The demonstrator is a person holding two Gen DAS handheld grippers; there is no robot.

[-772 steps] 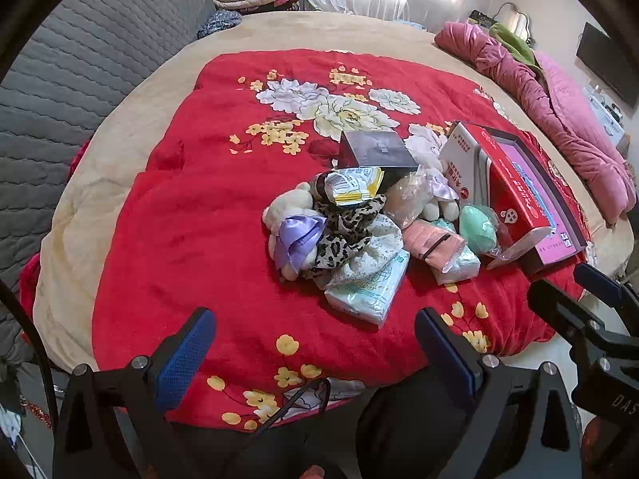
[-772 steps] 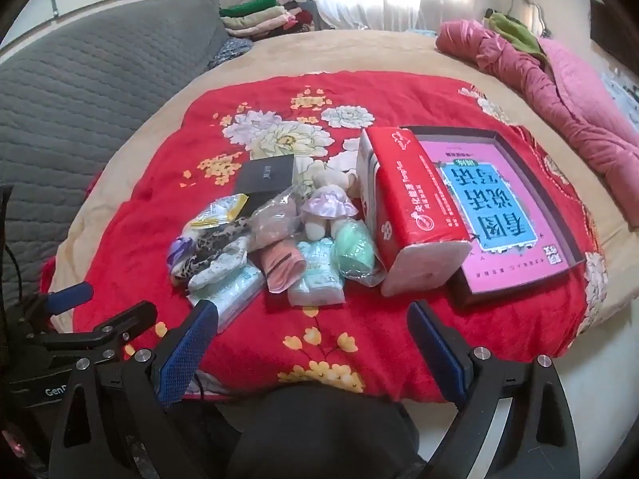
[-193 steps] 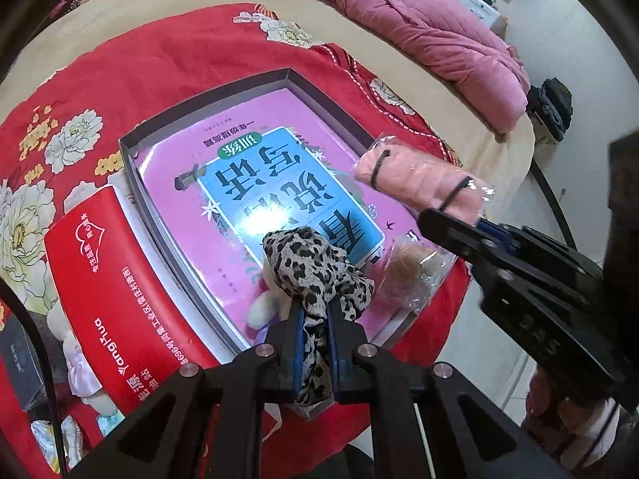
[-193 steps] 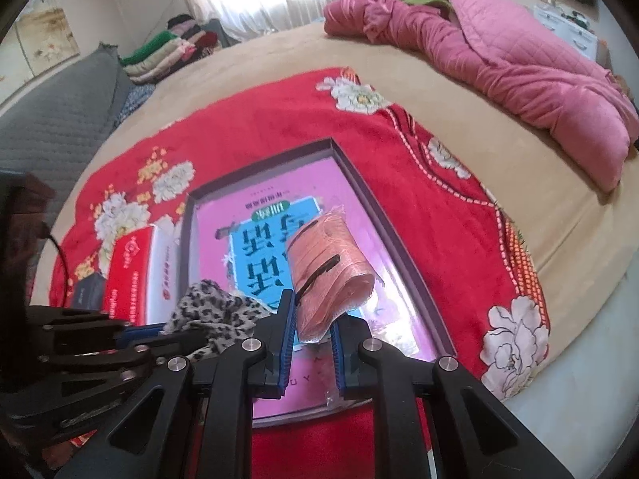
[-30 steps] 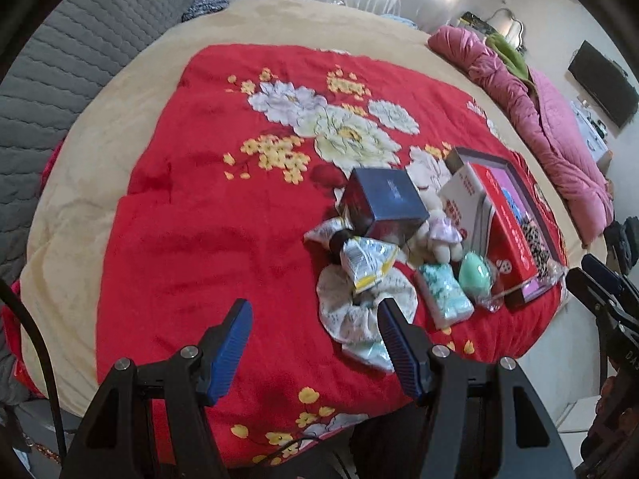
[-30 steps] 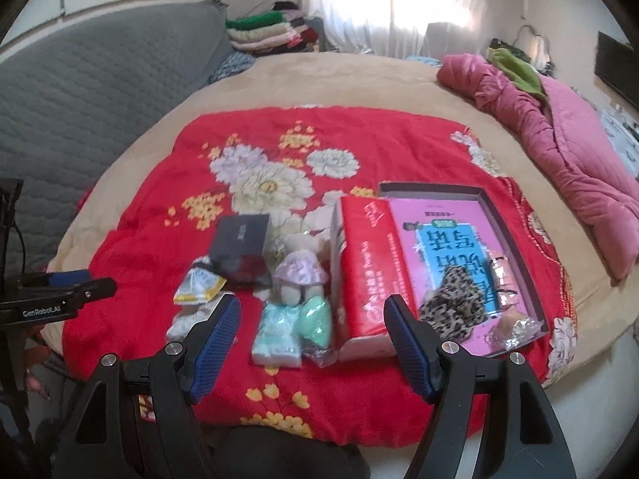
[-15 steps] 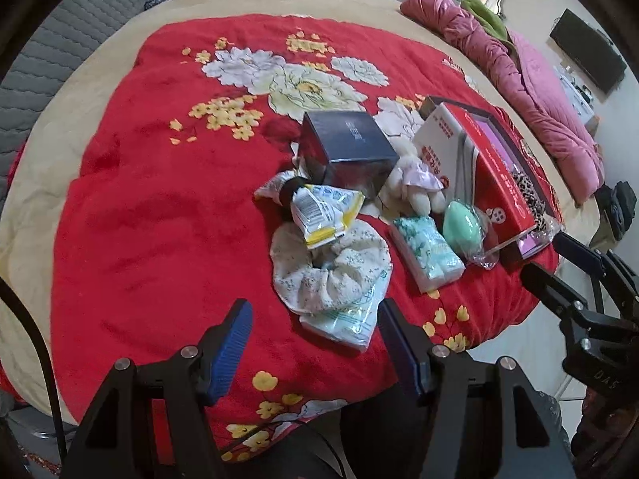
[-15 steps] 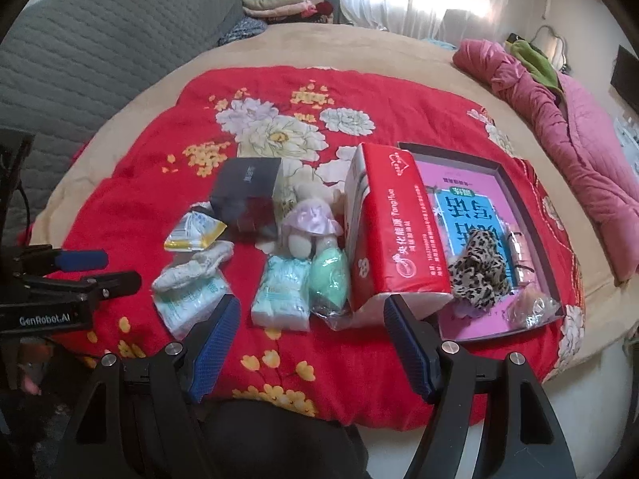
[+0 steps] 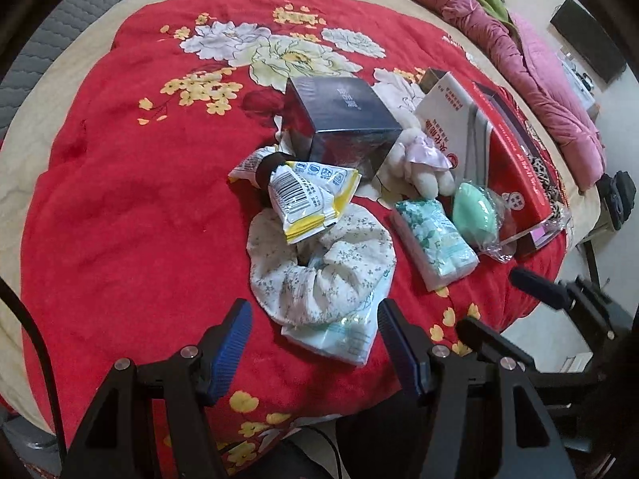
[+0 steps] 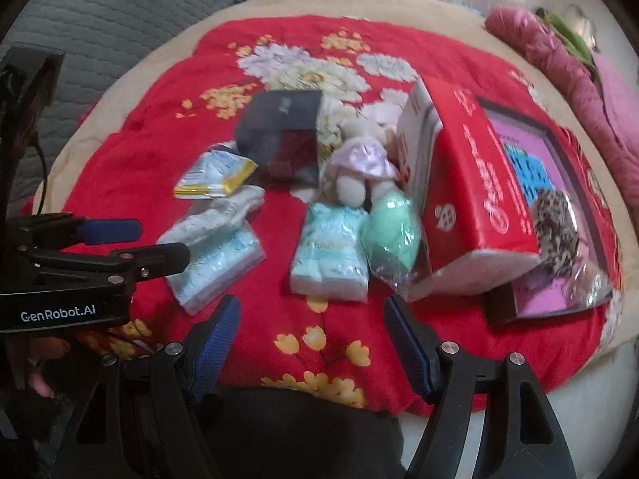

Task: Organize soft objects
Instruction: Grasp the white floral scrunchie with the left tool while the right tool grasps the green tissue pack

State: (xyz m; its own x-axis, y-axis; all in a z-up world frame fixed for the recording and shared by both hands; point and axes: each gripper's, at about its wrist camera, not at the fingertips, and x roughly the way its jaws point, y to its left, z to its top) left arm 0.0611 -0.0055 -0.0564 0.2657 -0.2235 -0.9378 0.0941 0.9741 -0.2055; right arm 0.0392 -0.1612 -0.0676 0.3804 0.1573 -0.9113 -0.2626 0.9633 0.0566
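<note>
A white floral scrunchie point(image 9: 319, 267) lies on a tissue pack point(image 9: 339, 335) just ahead of the left hand-held gripper point(image 9: 315, 327), whose jaws stand apart and empty. Another tissue pack point(image 10: 331, 251) and a green sponge point(image 10: 393, 235) lie ahead of the right hand-held gripper point(image 10: 311, 319), also apart, on the red blanket point(image 9: 120, 199).

Both the left gripper point(image 9: 313, 335) and right gripper point(image 10: 311, 327) point steeply downward (jaws apart, nothing between them)
</note>
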